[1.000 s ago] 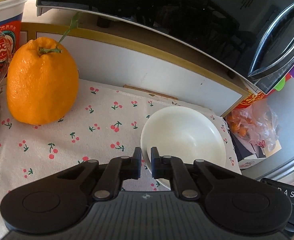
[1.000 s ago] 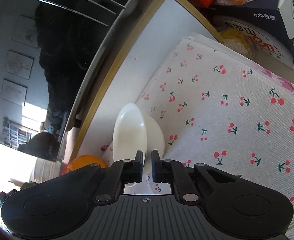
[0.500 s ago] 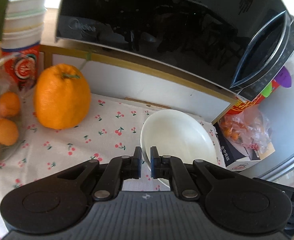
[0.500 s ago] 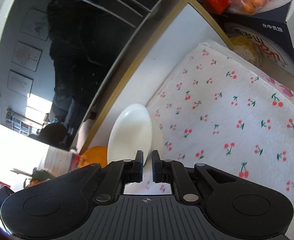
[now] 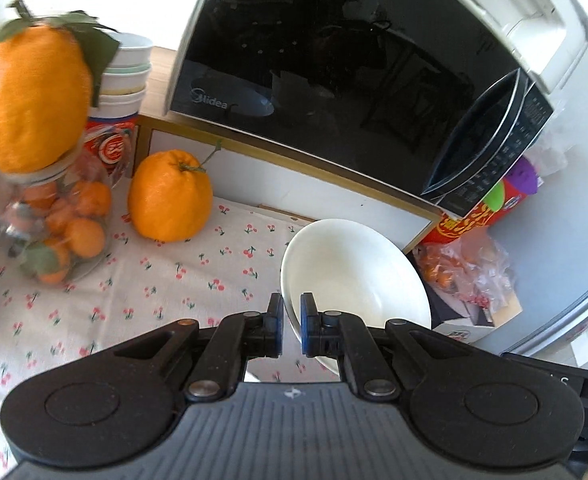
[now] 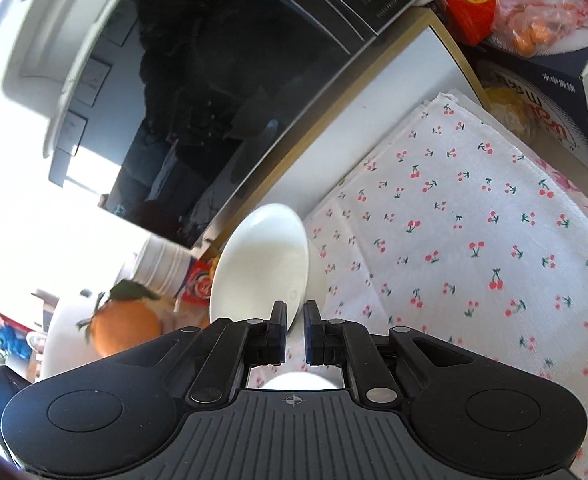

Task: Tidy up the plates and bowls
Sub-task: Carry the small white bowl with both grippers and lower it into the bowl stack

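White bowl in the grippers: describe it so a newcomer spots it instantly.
Find the black Midea microwave; below it lies a cherry-print cloth. Over the cloth's right end is a plain, empty, glossy white ceramic bowl, rim pinched by the left gripper and right gripper. Its neighbours are orange fruit.

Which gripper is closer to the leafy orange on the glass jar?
Left. Left gripper has the leafy orange ahead-left; right gripper sees it past its white bowl.

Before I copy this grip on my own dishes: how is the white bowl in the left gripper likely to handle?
The white bowl looks glazed and smooth, so probably slippery. The left gripper pinches only its rim, so it may tilt. It looks ceramic, likely breakable if dropped.
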`<state>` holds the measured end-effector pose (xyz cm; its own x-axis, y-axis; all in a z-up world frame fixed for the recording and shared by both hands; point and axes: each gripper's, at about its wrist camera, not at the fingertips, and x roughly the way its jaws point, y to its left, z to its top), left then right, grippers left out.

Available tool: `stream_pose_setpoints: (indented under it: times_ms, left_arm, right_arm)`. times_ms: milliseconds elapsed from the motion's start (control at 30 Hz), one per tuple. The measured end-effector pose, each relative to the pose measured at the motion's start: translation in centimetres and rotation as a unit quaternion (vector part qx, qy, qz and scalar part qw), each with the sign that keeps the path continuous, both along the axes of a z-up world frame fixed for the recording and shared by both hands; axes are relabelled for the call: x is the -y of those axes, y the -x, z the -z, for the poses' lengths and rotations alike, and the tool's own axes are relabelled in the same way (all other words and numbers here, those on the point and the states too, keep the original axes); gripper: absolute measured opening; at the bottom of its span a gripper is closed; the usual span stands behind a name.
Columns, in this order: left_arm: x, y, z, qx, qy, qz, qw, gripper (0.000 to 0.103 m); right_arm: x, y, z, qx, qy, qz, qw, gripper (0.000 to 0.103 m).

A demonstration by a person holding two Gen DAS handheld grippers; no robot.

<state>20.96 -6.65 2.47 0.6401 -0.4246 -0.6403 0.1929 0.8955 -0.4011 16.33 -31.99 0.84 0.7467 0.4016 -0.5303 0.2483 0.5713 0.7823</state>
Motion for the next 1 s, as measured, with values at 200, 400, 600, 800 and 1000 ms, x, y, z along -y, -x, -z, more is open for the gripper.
stream_pose_setpoints:
  times_ms: [200, 400, 600, 800, 1000]
  left_arm:
    - [-0.5, 3.3, -1.5, 0.010, 0.001, 0.002, 0.9999, 0.007]
    - [-1.9, 6.5, -1.3, 0.012, 0.028, 0.005, 0.9995, 0.006]
    - [-3.6, 8.8, 0.0, 0.000, 0.059, 0.006, 0.9982, 0.006]
    - [-4.2, 10.3, 1.3, 0.028, 0.067, 0.023, 0.9971, 0.005]
    - [-4.0, 10.4, 1.6, 0.028, 0.068, 0.044, 0.9963, 0.005]
  right_arm:
    - [-0.7, 2.7, -2.0, -0.006, 0.019, -0.008, 1.000, 0.009]
    - [-1.1, 5.7, -2.7, -0.021, 0.020, -0.023, 0.999, 0.010]
    - [-1.8, 8.3, -1.9, -0.030, 0.016, -0.042, 0.999, 0.010]
    - [-2.4, 10.0, 0.1, -0.029, 0.008, -0.046, 0.998, 0.011]
    - [-2.0, 10.8, -0.2, -0.028, 0.010, -0.041, 0.999, 0.011]
